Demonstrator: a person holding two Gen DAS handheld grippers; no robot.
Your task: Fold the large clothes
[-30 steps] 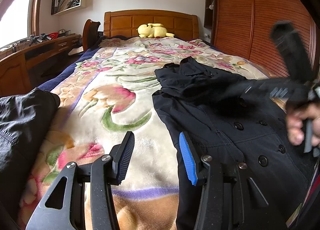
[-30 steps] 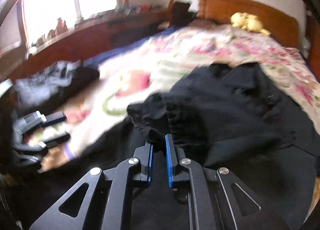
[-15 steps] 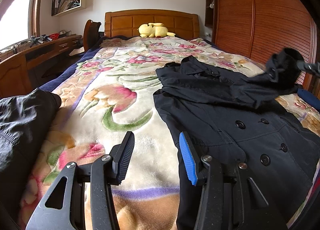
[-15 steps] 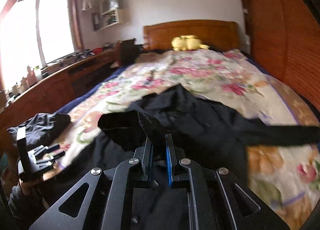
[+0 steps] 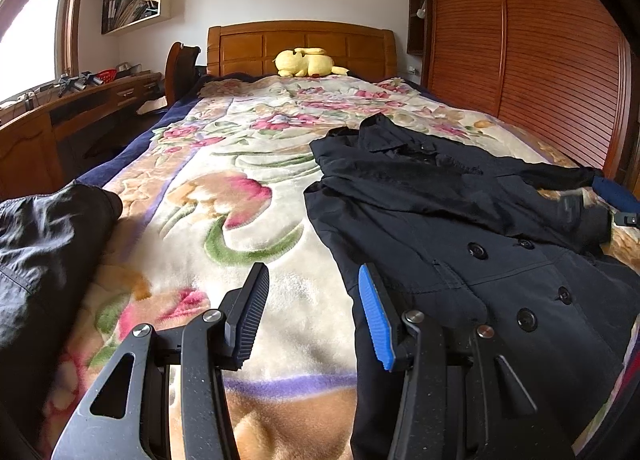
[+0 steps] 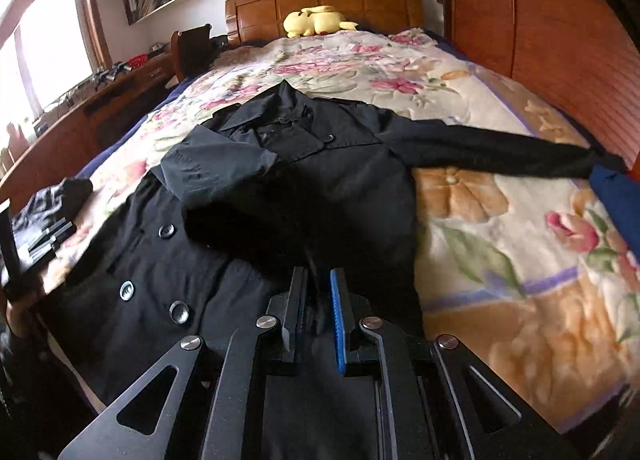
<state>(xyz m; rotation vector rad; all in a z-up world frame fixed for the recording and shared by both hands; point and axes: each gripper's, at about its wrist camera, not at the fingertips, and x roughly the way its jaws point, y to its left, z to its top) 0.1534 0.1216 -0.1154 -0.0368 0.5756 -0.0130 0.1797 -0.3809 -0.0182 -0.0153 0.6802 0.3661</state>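
Observation:
A black double-breasted coat (image 6: pixel 328 188) lies face up on the floral blanket (image 6: pixel 480 196), collar toward the headboard. One sleeve (image 6: pixel 224 172) is folded across its chest, and the other sleeve (image 6: pixel 500 148) stretches out to the right. My right gripper (image 6: pixel 318 296) hovers low over the coat's front. Its jaws are opening, with only a thin blurred wisp of the sleeve's end between them. My left gripper (image 5: pixel 314 312) stands open and empty over the blanket, beside the coat's (image 5: pixel 460 244) left edge. A hand (image 6: pixel 16 312) holds it at the left edge of the right wrist view.
A dark bundled garment (image 5: pixel 44 252) lies at the bed's left edge. A yellow plush toy (image 5: pixel 306 62) sits by the wooden headboard (image 5: pixel 300 44). A wooden wardrobe (image 5: pixel 540 40) lines the right side and a desk (image 5: pixel 60 116) the left. Something blue (image 6: pixel 616 196) lies at the outstretched cuff.
The right gripper swung from the bed's left side across the coat to the right, carrying the sleeve and laying it over the chest. Its jaws have begun to part. The left gripper stayed still.

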